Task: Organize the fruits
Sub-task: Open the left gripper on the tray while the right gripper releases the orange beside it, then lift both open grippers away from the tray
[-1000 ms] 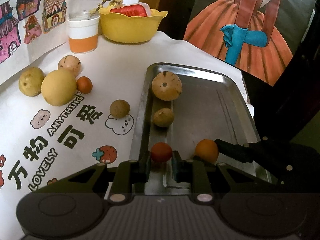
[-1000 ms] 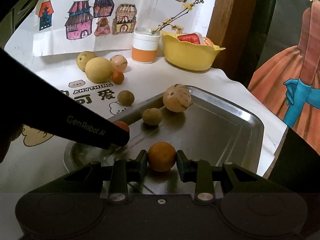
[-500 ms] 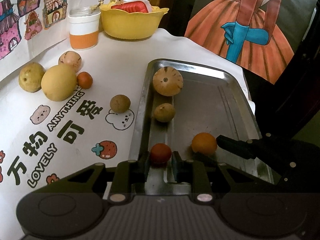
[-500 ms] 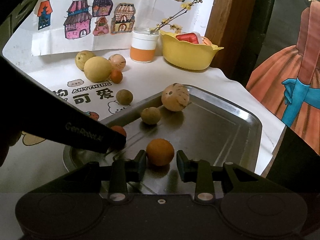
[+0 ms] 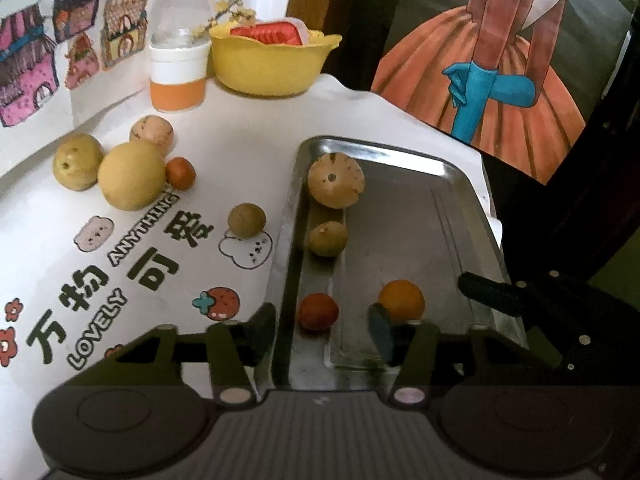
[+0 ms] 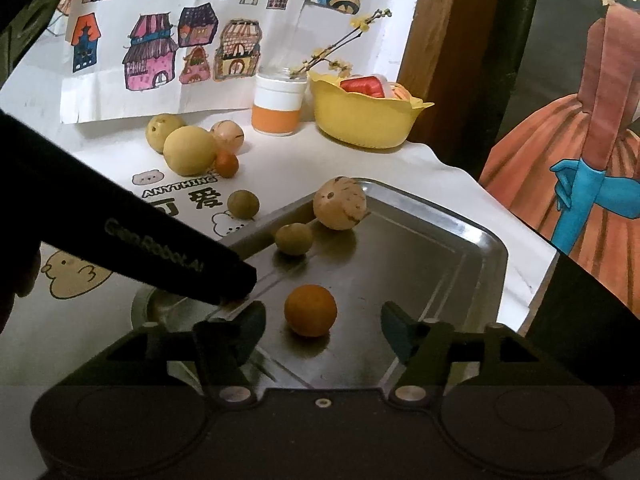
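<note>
Approx. halfway: 4 fruits in tray (image 5: 460, 216), incl. orange (image 6: 310, 310) & red one (image 5: 319, 312); 5 left on desk (image 5: 248, 136). Both tongs, left (image 5: 322, 326) & right (image 6: 322, 330), wide, empty.

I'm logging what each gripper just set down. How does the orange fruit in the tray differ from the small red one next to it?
The orange fruit is larger and bright orange; the red fruit is smaller and dark red. The orange fruit sits on the flat floor of the metal tray; the red fruit lies close to its left wall. Both are round, rest loose in the tray, and sit ungripped before an open gripper.
</note>
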`<state>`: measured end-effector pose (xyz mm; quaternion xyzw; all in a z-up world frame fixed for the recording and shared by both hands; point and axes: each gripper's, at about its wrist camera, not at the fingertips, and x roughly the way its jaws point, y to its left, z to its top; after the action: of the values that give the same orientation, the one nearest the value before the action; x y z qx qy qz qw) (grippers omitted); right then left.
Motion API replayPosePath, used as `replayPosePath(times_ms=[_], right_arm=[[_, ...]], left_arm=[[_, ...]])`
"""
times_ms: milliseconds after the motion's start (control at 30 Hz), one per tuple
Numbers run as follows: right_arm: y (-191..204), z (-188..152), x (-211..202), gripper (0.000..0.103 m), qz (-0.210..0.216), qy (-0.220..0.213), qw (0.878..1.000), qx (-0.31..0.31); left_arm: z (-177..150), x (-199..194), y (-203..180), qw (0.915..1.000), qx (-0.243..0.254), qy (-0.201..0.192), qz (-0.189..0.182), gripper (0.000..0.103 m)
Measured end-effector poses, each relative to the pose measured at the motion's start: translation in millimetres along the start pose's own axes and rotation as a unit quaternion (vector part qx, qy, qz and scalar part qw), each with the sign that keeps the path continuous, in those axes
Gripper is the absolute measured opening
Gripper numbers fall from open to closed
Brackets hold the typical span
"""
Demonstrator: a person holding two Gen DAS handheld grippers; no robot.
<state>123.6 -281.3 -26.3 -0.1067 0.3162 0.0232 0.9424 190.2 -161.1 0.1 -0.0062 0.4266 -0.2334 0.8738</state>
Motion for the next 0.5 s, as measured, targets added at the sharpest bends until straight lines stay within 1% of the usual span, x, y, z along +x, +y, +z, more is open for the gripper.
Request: replayPosePath(times_ms=[100, 167, 200, 267, 300, 367, 400, 500], right_arm=[[0, -1, -6, 0.076, -0.004, -0.004, 1.000, 0.003], [1, -2, -12, 0.079, -0.008, -0.007, 1.000, 0.004], [2, -2, -15, 0.082, -0.009, -0.008, 1.000, 0.005], [3, -3, -22, 0.085, -0.011, -0.012, 1.000, 0.008], [4, -3, -25, 0.086, -0.012, -0.014, 1.000, 0.010], [5, -5, -33, 0.090, -0.012, -0.017, 1.000, 0.013], [7, -5, -37, 0.094, -0.012, -0.018, 1.000, 0.013], [12, -8, -51, 0.098, -0.012, -0.025, 0.999, 0.015]], left_arm=[[-1, -7, 0, 1.0000, -0.002, -0.006, 0.003, 0.065], [-2, -13, 1, 0.9999, -0.005, -0.012, 0.008, 0.076], [-3, -16, 2, 0.9998, -0.007, -0.015, 0.010, 0.078], [-5, -24, 4, 0.9996, -0.010, -0.022, 0.014, 0.086], [-6, -28, 4, 0.9995, -0.011, -0.026, 0.016, 0.088], [-8, -36, 6, 0.9992, -0.013, -0.032, 0.020, 0.095], [-10, -40, 6, 0.9990, -0.014, -0.036, 0.022, 0.096], [-17, -53, 9, 0.9984, -0.019, -0.047, 0.026, 0.100]])
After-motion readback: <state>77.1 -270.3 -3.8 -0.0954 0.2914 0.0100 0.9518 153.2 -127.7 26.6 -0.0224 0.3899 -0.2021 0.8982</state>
